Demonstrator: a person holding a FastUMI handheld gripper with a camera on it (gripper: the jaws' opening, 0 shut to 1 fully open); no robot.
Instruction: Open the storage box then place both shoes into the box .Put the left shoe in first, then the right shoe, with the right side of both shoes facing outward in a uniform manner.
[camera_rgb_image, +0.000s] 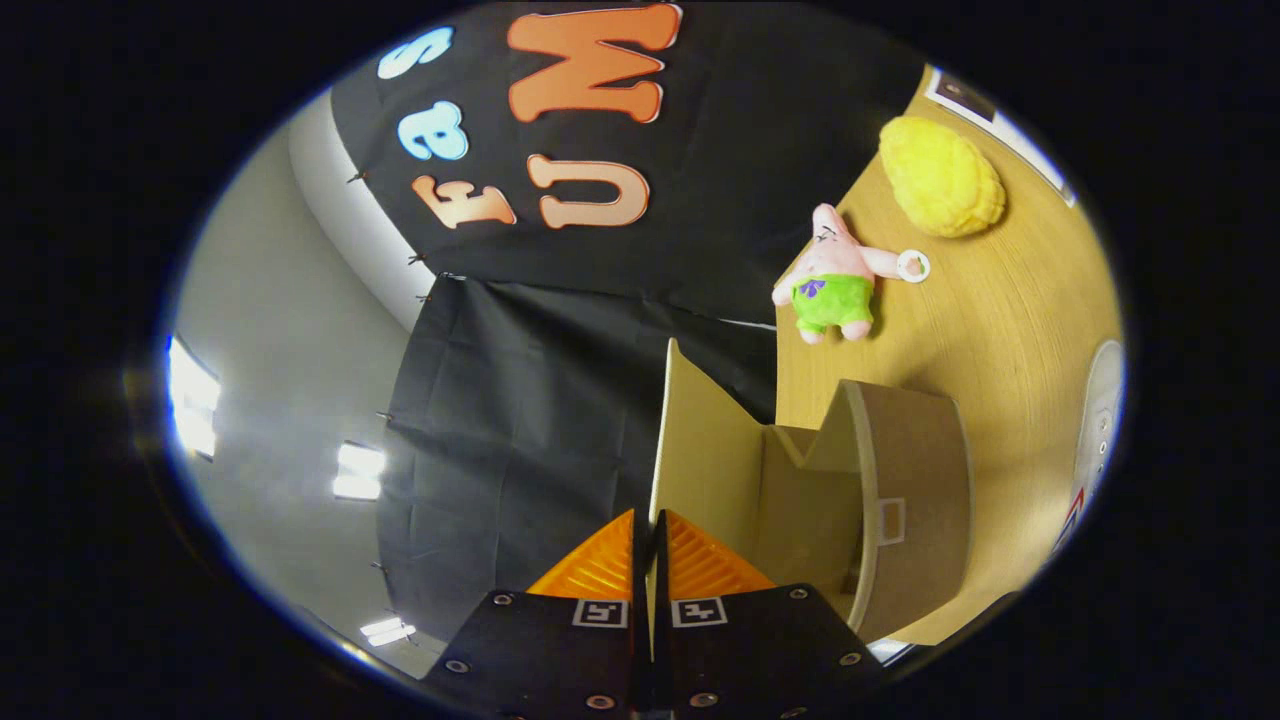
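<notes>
Pinching the lid of the box by its thin edge, my tool has both fingers pressed together on the panel, which runs up from between them. The view is rolled over, so the counter stands like a wall beyond the box.

The lid looks like thin, stiff board, pale cream inside, light enough to swing on a fingertip grip but, I'd guess, easy to crease or slip if I twist. The edge I hold seems the right place; a grip nearer the hinge would give little leverage.

The box is brown board outside with a small slot-like pull on its front face, cream within, and it stands open on the counter just ahead of my fingers. Its side flaps are cut at a slant.

A shoe, white with eyelets, lies on the counter beyond the box; it is likely soft-sided, best taken at the heel or collar. A pink plush and a yellow plush lie further off.
</notes>
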